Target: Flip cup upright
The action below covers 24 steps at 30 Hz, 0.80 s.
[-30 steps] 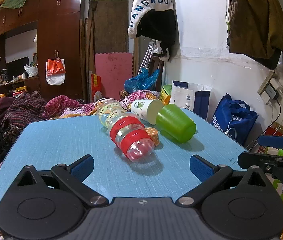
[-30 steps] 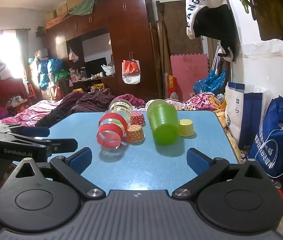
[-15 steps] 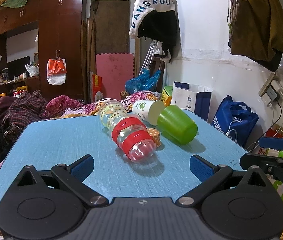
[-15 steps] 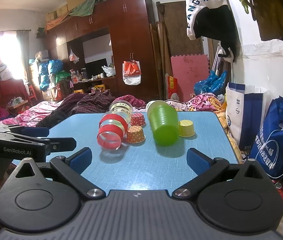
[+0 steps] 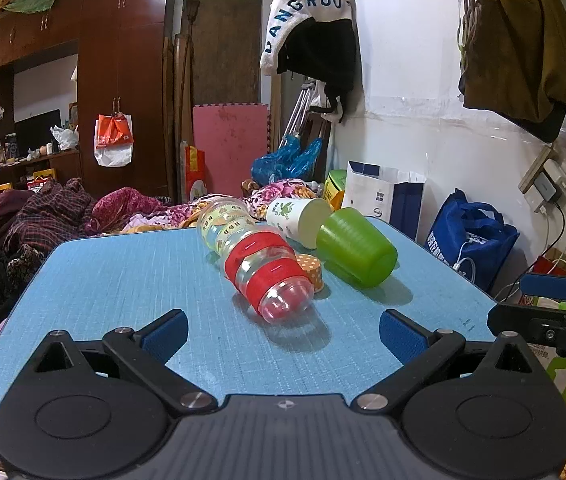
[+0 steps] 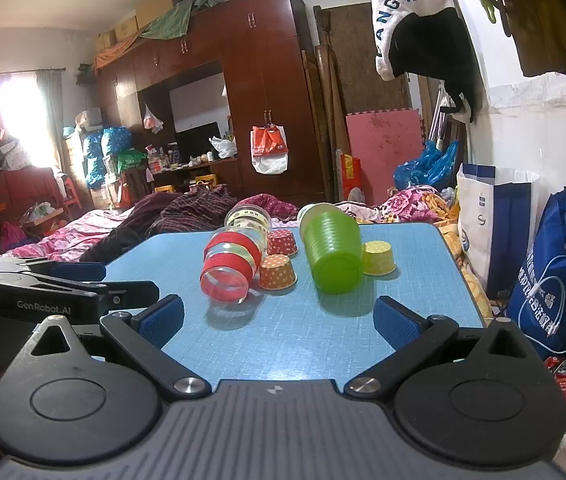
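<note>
On the table, one green cup, three paper cups.

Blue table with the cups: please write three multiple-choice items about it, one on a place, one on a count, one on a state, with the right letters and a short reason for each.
1. Where does the yellow dotted paper cup stand, seen from the right wrist camera?
A. right of the green cup
B. left of the red-banded clear cup
C. on the floor

2. How many small dotted paper cups show in the right wrist view?
A. one
B. three
C. five

3. How is the green cup placed on the blue table?
A. upright
B. on its side
C. held in a gripper

Answers:
1 A, it sits at the green cup's right flank.
2 B, a red one, an orange one and the yellow one.
3 B, its ribbed wall lies along the table; the left gripper and right gripper are both open and away from it.
</note>
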Each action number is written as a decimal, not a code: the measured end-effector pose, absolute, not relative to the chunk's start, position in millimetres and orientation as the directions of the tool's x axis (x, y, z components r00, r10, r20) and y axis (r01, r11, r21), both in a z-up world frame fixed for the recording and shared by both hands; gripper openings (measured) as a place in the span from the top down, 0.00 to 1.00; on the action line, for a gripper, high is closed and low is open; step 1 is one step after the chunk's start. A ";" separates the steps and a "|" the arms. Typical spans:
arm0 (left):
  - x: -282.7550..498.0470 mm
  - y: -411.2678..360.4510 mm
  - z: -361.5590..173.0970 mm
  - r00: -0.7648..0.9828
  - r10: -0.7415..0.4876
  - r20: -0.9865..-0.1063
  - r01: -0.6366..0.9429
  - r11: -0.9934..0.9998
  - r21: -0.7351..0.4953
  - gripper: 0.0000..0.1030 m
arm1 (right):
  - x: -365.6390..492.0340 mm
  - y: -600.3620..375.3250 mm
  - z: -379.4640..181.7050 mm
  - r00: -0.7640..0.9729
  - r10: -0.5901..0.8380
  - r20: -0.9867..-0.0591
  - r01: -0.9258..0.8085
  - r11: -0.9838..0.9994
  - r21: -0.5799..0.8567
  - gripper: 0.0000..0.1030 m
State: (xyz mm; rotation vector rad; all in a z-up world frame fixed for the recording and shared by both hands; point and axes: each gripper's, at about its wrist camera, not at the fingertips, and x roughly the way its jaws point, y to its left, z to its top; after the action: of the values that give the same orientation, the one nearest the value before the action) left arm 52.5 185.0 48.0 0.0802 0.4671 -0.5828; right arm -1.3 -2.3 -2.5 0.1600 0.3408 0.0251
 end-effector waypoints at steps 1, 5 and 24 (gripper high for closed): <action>52.4 185.3 48.0 0.734 -0.512 -0.446 0.547 0.835 -0.058 0.00 | -1.2 -2.3 -2.5 0.942 0.051 -0.332 0.003 0.987 0.161 0.01; 53.1 185.3 48.2 0.735 -0.511 -0.446 0.546 0.836 -0.058 0.00 | -1.4 -2.5 -2.6 0.942 0.051 -0.332 0.003 0.987 0.162 0.01; 77.7 215.3 52.6 0.774 -0.467 -0.427 0.477 0.874 -0.090 0.00 | 2.1 10.8 0.4 0.946 0.067 -0.317 -0.030 0.992 0.121 0.01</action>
State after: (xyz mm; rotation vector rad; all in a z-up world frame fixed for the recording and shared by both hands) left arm 77.7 215.3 52.6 0.0241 0.4565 -0.5112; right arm 2.1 10.8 0.4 0.1151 0.3260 0.0492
